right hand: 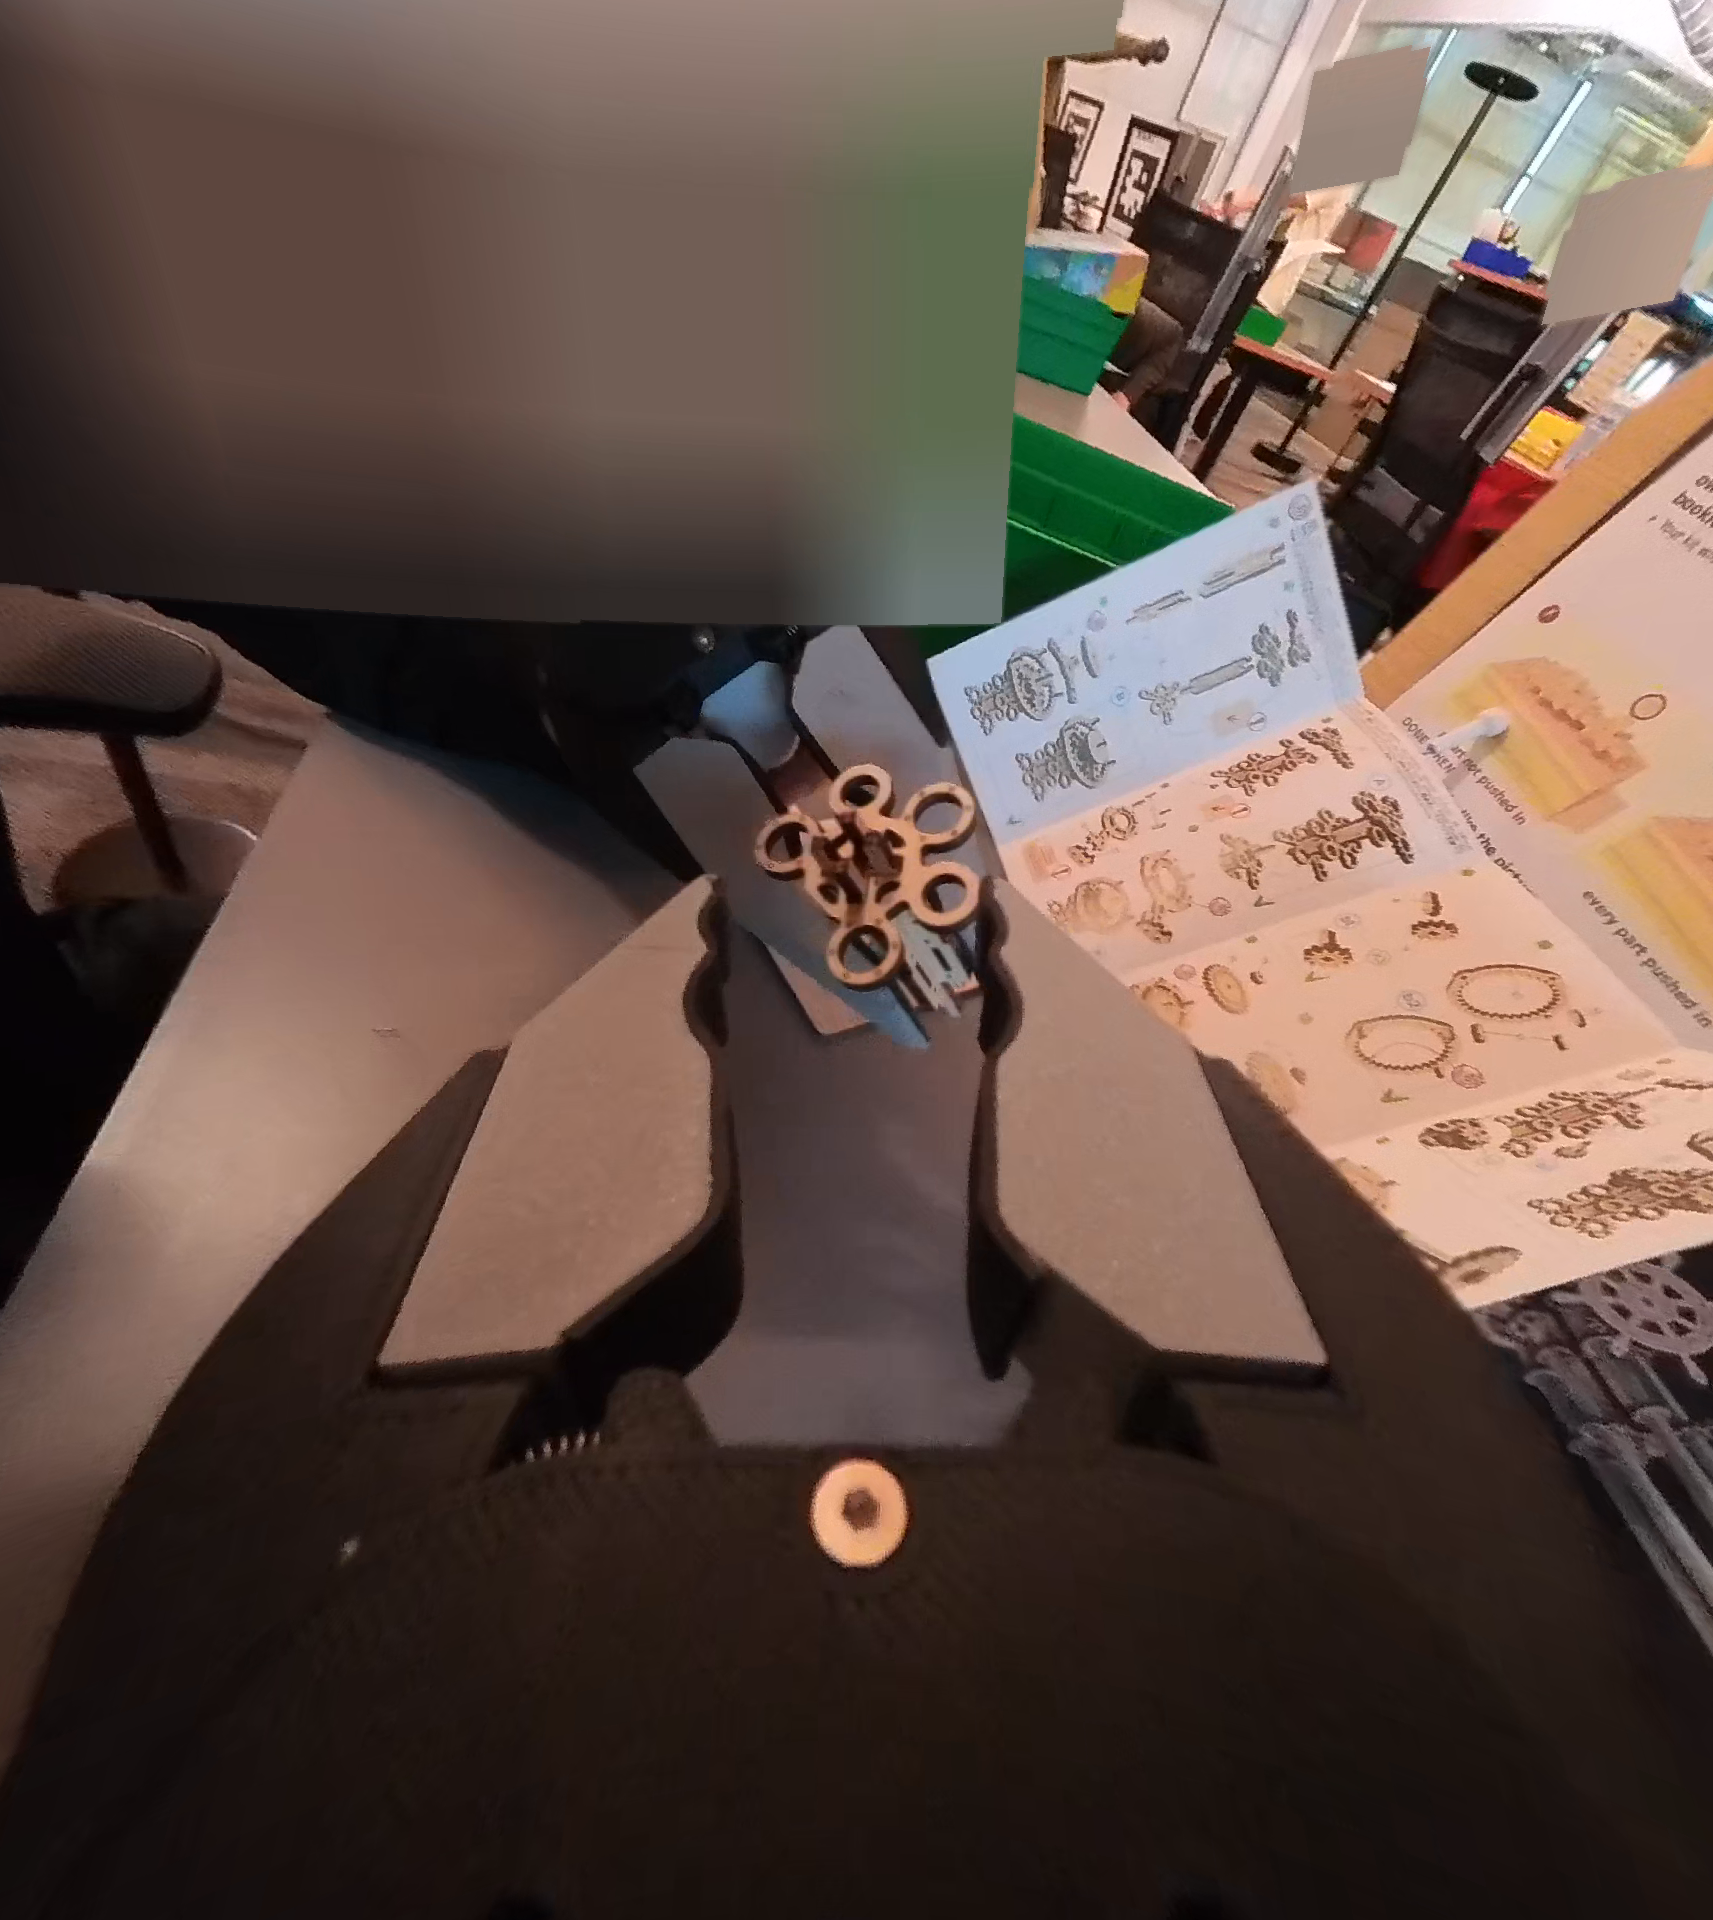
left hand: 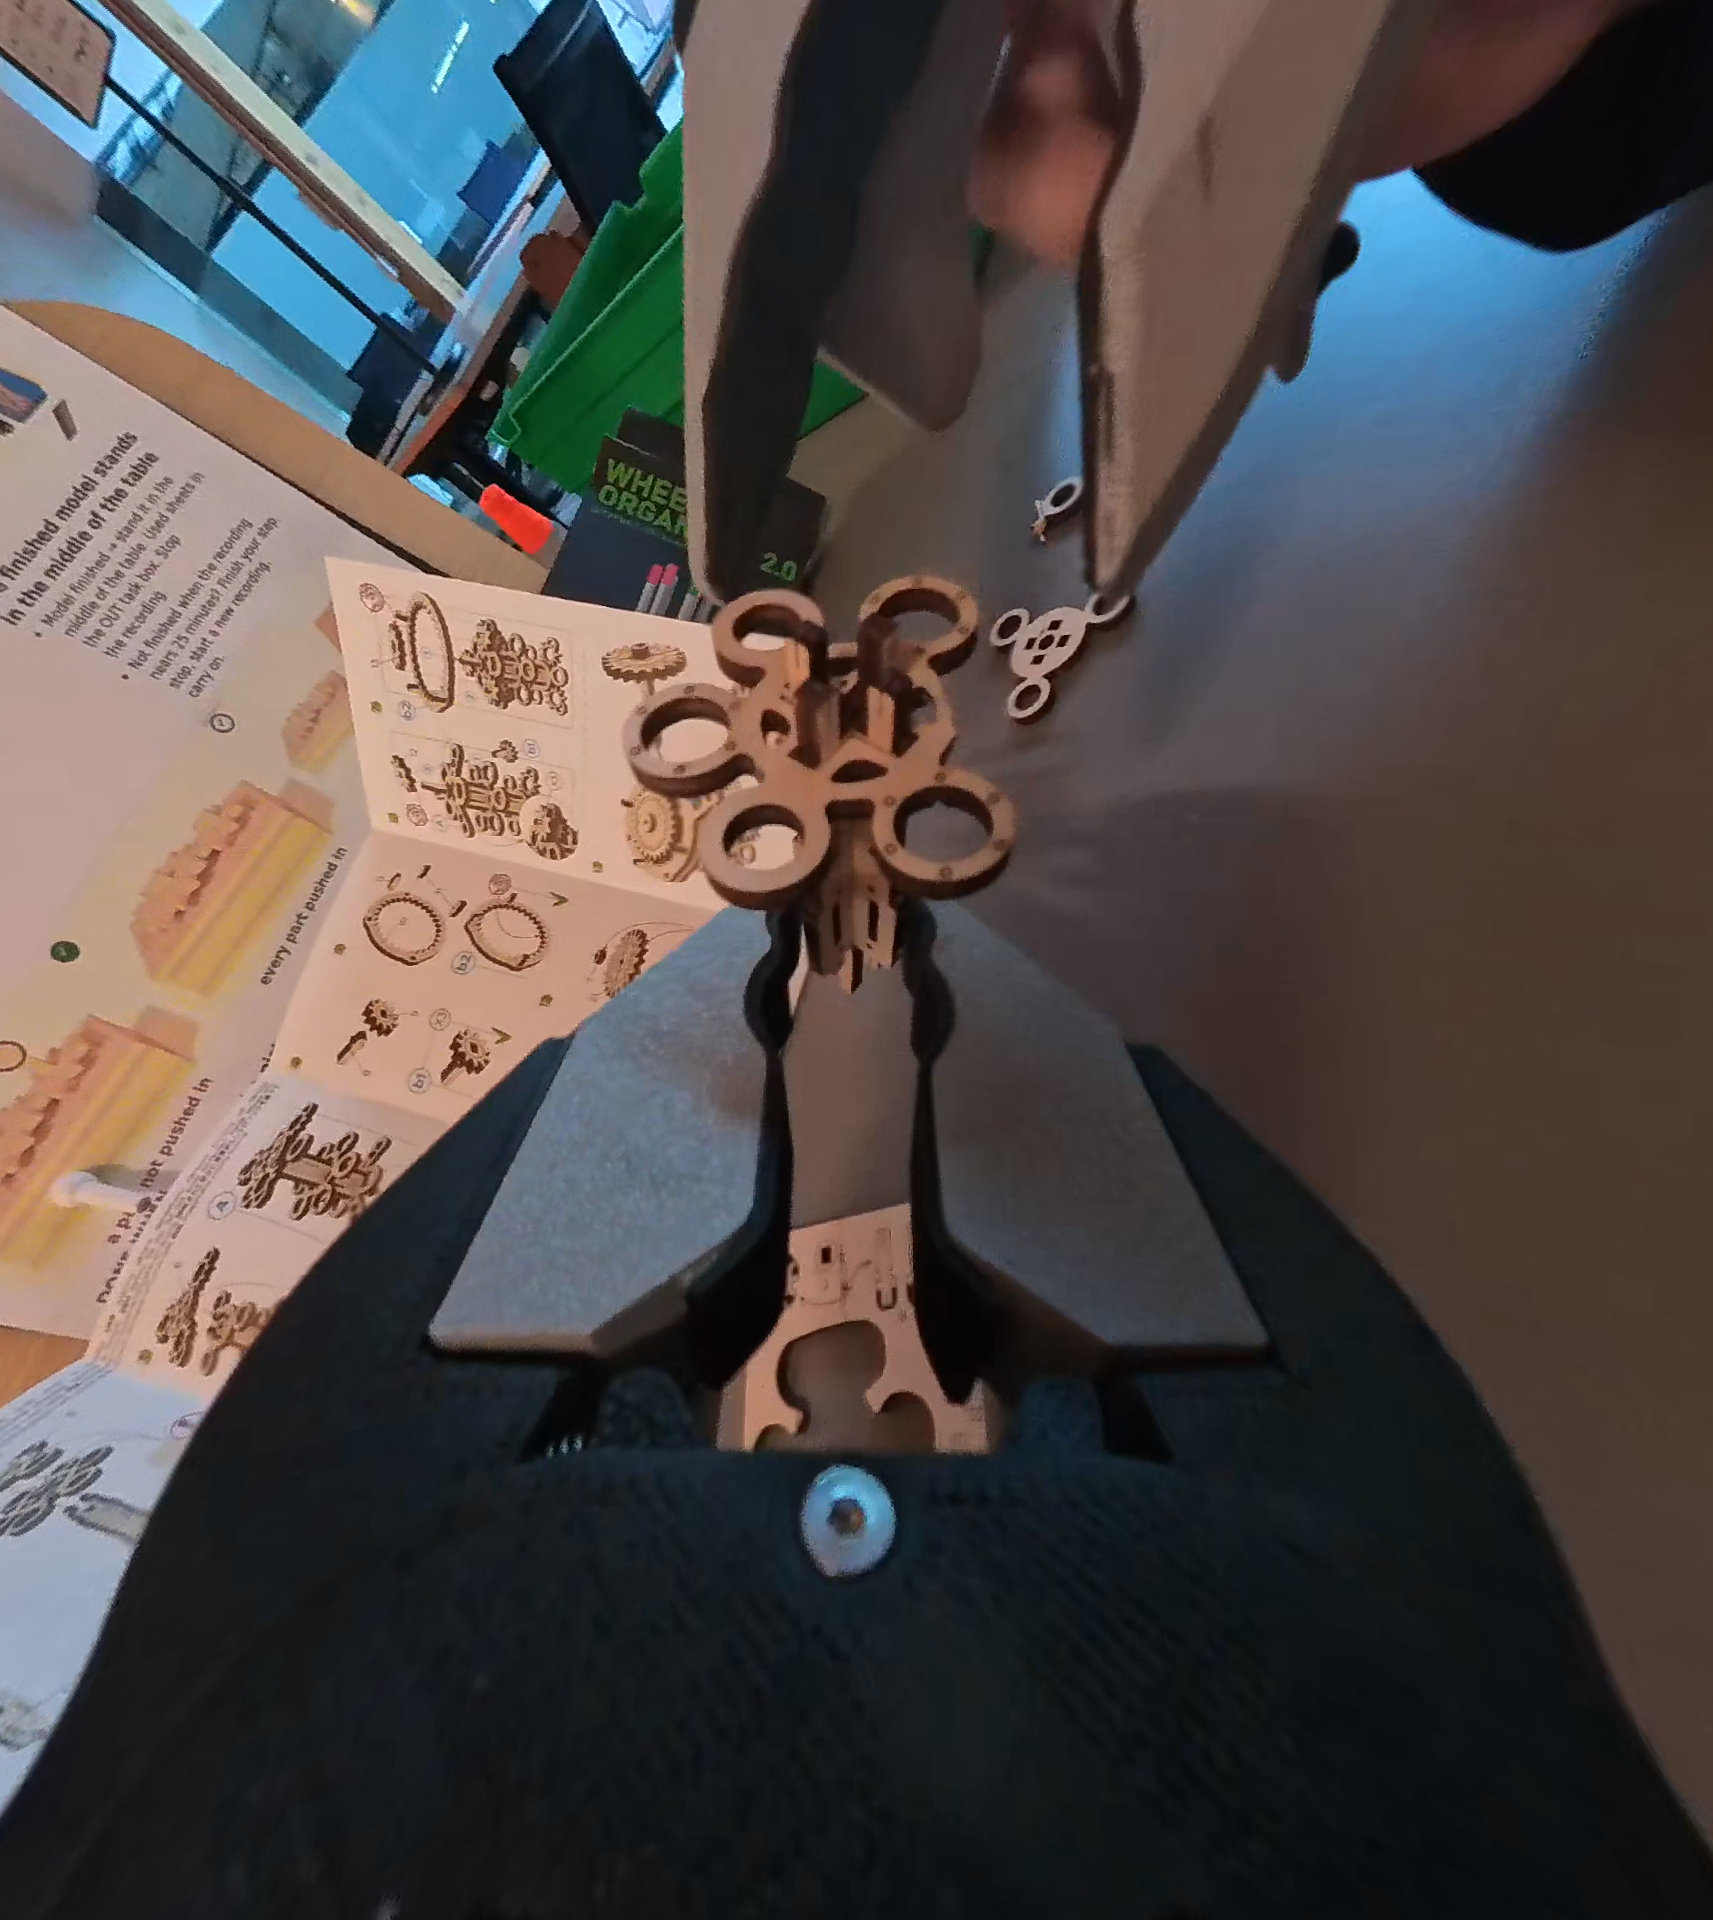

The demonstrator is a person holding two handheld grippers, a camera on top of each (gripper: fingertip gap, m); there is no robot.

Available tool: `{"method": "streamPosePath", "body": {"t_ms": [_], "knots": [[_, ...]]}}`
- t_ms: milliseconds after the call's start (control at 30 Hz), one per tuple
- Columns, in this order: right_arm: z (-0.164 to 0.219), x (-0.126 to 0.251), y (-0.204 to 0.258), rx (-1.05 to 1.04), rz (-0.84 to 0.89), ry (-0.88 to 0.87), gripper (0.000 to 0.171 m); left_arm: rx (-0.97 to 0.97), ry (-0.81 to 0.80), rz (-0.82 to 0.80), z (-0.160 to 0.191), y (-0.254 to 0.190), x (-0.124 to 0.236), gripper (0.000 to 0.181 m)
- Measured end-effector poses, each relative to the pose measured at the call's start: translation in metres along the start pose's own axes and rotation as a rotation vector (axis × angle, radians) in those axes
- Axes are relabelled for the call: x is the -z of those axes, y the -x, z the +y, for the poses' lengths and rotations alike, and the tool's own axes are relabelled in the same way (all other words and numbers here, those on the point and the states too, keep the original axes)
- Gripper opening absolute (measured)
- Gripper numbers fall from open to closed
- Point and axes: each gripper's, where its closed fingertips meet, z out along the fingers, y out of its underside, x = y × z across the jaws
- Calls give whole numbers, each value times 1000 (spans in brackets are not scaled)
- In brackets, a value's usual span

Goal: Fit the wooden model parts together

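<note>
A wooden assembly (left hand: 821,758) of five linked rings on a short stem is held in the air by its stem. My left gripper (left hand: 841,935) is shut on that stem. My right gripper (left hand: 909,592) comes in from the top of the left wrist view, open, with one fingertip on each side of the far rings. In the right wrist view the assembly (right hand: 862,873) sits just beyond my open right gripper (right hand: 852,935), between its tips. A small flat three-ring wooden piece (left hand: 1044,649) lies on the grey table (left hand: 1403,935), and a smaller piece (left hand: 1060,506) lies behind it.
An open instruction booklet (left hand: 478,831) (right hand: 1299,904) lies to one side, next to a large printed sheet on a board (left hand: 104,727). A dark kit box (left hand: 644,509) and green bins (left hand: 613,343) stand behind. A cut-out wooden sheet (left hand: 831,1382) lies under my left gripper. A chair (right hand: 73,665) stands past the table edge.
</note>
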Motion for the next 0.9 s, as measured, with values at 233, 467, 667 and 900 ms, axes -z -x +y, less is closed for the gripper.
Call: {"method": "streamPosePath", "body": {"t_ms": [233, 467, 667, 900], "knots": [[1, -1, -1, 47, 64, 61, 42, -29, 40, -16, 5, 0, -3, 16], [0, 14, -30, -205, 74, -22, 40, 396, -9, 465, -2, -42, -7, 16], [2, 39, -64, -593, -11, -176, 23, 801, -137, 782, -21, -33, 13, 17], [9, 38, -66, -681, -51, -184, 33, 870, -516, 1202, -65, -27, 74, 16]]}}
